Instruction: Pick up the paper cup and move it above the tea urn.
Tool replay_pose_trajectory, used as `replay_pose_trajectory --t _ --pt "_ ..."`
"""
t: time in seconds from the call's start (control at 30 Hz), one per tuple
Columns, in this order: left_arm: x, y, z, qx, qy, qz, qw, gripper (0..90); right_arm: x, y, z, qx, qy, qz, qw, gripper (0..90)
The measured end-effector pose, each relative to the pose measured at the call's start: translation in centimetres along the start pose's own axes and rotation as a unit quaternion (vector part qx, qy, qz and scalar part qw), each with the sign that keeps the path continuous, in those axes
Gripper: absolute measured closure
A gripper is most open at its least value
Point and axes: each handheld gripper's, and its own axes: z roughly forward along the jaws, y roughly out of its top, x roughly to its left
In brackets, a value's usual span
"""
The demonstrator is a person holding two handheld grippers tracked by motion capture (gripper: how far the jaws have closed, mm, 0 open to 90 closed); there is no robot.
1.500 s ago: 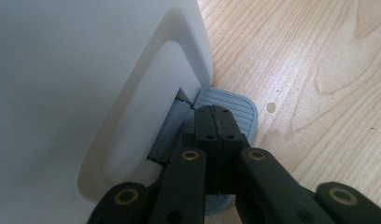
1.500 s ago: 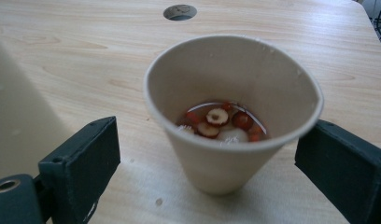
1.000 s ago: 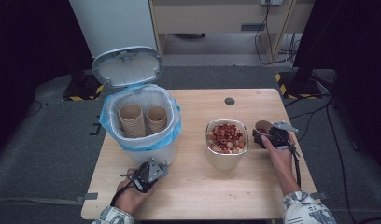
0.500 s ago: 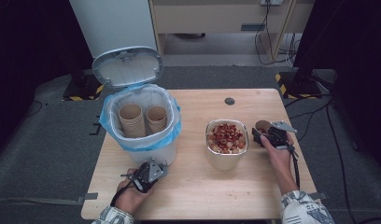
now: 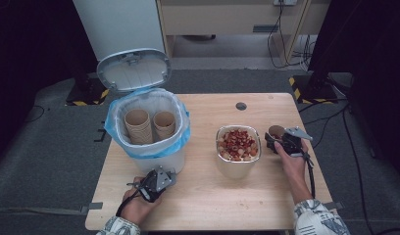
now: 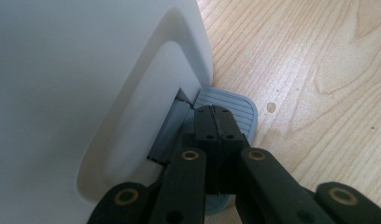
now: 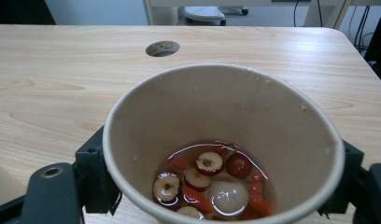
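almost nothing has changed over the last second: the bin (image 5: 148,129) still stands at the left of the table (image 5: 212,205) with its lid (image 5: 134,69) tipped up and back, and both hands sit where they were. the left gripper (image 6: 215,122) has its jaws closed together, tips resting on the grey pedal (image 6: 228,108) at the foot of the bin, which is probably what keeps the lid up. the right gripper (image 5: 282,142) still holds the paper cup (image 7: 223,144) at the right of the table, just beside the metal bowl (image 5: 237,152) of red fruit; its jaws grip the cup's sides. so the opening seems done and the cup has yet to travel.

in the right gripper view the cup's rim hides the jaw tips, and its base is cut off. two empty cups (image 5: 150,125) stand in the bin; what lies beneath them is hidden. how far the pedal is pressed is hard to judge.
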Motion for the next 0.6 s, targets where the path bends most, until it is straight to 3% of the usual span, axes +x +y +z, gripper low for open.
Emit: replay_pose_trajectory --t 0.23,0.6 --pt "0.0 0.0 0.0 0.0 0.0 0.0 1.0 89.8 -0.4 0.0 -0.2 -0.011 0.009 -0.011 0.9998 26.6" --pt "0.0 0.0 0.0 0.002 0.0 0.002 1.0 89.8 -1.2 1.5 -2.3 -0.034 0.026 -0.033 0.9986 30.1"
